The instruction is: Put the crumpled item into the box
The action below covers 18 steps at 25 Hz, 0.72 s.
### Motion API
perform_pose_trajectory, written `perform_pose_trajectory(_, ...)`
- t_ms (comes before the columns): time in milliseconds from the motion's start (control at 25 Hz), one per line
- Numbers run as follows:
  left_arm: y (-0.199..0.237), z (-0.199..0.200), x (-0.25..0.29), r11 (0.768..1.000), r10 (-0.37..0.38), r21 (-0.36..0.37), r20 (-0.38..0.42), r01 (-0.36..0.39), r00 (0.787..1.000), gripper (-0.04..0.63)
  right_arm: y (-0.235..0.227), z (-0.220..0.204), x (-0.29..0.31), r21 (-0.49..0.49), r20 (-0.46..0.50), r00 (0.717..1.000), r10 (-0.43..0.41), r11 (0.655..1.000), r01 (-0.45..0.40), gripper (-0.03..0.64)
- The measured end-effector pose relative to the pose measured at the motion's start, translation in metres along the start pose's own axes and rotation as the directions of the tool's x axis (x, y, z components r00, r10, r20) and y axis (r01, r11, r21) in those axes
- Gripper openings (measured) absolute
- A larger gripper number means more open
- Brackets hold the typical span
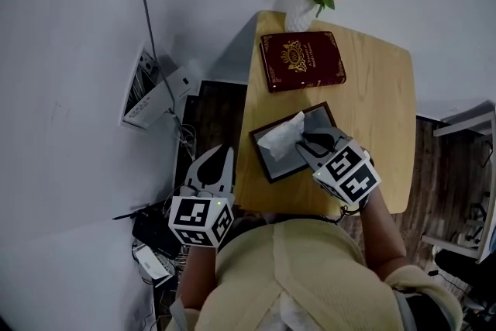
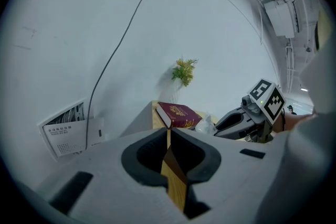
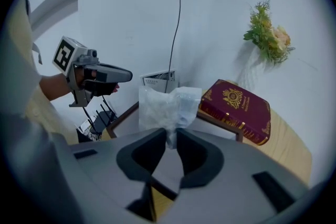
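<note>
Right gripper view, gripper (image 3: 169, 135) pinching crumpled item (image 3: 165, 107) (unclear overhead)

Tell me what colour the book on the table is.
The book is dark red with gold decoration; head view.

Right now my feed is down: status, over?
Right hand-held gripper shut on crumpled tissue above the box. Left hand-held gripper shut, empty, off the table. Nothing blocks the box.

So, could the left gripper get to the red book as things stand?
Probably yes. The left gripper hangs just left of the table, jaws shut and empty, and nothing stands between it and the red book.
</note>
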<state>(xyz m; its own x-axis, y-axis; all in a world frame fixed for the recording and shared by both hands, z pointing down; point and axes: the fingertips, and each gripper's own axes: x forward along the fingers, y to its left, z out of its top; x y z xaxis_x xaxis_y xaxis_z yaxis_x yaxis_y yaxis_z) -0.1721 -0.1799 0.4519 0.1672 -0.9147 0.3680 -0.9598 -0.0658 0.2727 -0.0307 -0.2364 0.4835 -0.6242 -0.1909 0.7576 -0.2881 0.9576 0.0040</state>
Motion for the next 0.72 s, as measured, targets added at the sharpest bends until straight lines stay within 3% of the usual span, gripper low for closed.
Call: perform_pose_trajectory(720, -0.0037, 0.001, 0.0024, 1.0, -0.028, 0.006, 0.002, 0.028, 1.0, 0.034, -0.0036, 0.0036, -0.0012, 0.011, 0.037, 0.998, -0.041, 0.999, 0.041, 0.15)
